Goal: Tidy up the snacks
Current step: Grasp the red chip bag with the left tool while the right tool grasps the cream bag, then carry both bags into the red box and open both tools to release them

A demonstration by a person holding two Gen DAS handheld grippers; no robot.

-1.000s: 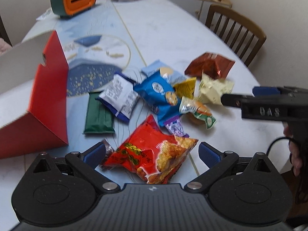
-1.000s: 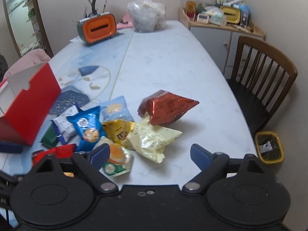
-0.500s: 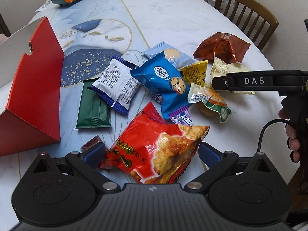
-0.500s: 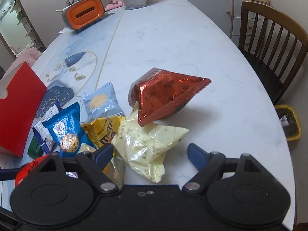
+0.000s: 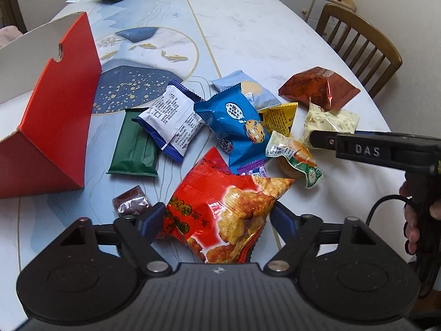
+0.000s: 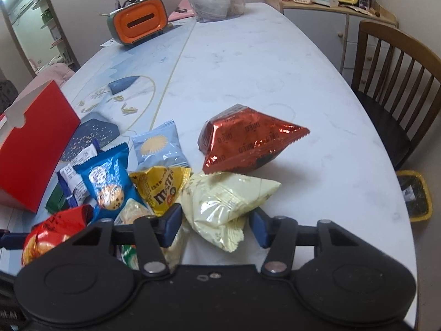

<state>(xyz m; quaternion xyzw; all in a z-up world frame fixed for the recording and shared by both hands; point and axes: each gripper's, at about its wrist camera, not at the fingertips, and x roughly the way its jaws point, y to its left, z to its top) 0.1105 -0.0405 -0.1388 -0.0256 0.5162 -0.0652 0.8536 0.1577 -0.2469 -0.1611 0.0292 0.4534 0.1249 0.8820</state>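
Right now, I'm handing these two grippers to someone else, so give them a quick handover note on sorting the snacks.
Left gripper: open, fingers either side of the red chip bag, not closed on it.
Right gripper: open, fingers either side of the pale yellow bag, not closed on it.
Red box: at the table's left, its opening facing away from both cameras, so contents unknown.
Done: no snack visibly put away.
Left: everything. The foil Oreo bag, M&M's pack, blue cookie bag, white packet and green pack lie in the pile on the table.
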